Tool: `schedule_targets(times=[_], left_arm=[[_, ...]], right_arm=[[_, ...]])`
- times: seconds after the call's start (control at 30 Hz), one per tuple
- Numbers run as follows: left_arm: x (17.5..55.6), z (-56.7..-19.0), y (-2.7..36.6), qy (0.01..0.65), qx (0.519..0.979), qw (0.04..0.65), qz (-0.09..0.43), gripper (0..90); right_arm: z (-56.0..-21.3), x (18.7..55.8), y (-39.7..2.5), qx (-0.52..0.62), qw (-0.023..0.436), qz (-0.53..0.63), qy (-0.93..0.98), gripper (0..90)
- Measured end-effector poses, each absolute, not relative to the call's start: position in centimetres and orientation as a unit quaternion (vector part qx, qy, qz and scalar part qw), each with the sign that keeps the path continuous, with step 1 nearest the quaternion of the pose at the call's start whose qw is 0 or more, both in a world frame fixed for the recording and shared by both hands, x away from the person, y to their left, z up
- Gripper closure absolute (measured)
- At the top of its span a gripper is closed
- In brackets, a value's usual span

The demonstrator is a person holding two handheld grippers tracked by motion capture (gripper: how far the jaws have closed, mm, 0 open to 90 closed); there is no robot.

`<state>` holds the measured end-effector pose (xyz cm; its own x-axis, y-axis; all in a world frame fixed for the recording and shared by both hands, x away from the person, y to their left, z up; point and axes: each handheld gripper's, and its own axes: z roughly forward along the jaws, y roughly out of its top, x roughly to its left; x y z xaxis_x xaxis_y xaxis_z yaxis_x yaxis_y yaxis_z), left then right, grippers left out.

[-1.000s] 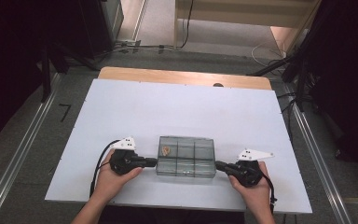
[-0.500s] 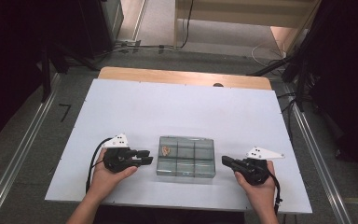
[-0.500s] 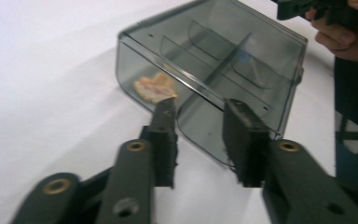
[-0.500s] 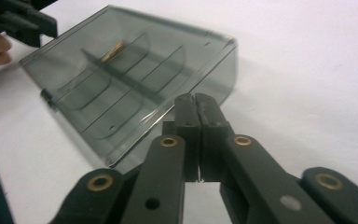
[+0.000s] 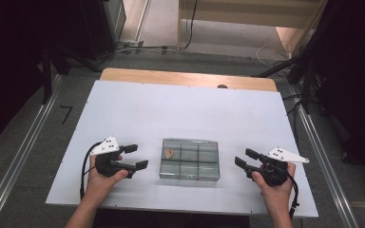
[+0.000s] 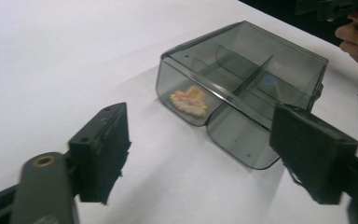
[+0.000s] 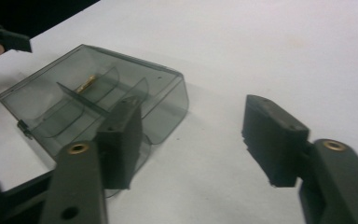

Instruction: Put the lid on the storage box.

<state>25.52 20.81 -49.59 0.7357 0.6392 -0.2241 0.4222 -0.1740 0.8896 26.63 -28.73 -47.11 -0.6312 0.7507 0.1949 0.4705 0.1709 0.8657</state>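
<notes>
A smoky clear plastic box [image 5: 189, 159] with inner dividers and a closed lid lies on the white table [image 5: 185, 114]. One compartment holds a small orange-and-cream piece [image 5: 170, 153] [image 6: 189, 100]. My left gripper [image 5: 136, 156] stands open just left of the box [image 6: 242, 93], jaws pointing at it and touching nothing. To the right of the box [image 7: 98, 107], my right gripper [image 5: 245, 158] is open too, a short gap away. Nothing sits between either pair of jaws.
The table's wooden far edge [image 5: 185, 79] has a small dark knob [image 5: 222, 87]. Metal rails [image 5: 19, 156] run along both sides on the floor, with cables [image 5: 275, 52] beyond the far edge. Black cables trail from both grippers near the front edge.
Both grippers have drawn back from the box's sides and opened their jaws. The box has stayed in place on the table.
</notes>
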Motion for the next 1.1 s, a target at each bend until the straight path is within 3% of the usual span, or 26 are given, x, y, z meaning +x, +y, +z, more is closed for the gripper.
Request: schedule_targets(times=[0.4,0.6,1.1], left_arm=[[24.5,-50.4,25.4,0.385,0.732,0.548,0.126,7.0],[24.5,-50.5,26.8,0.389,0.724,0.554,0.129,0.4],[24.7,-50.6,28.0,0.388,0.727,0.546,0.148,0.0]], right_arm=[[-47.9,27.1,-31.2,0.419,0.151,0.496,0.746,12.2],[-48.5,27.3,-32.8,0.427,0.151,0.504,0.735,9.5],[-49.2,27.6,-35.9,0.448,0.16,0.502,0.722,8.6]])
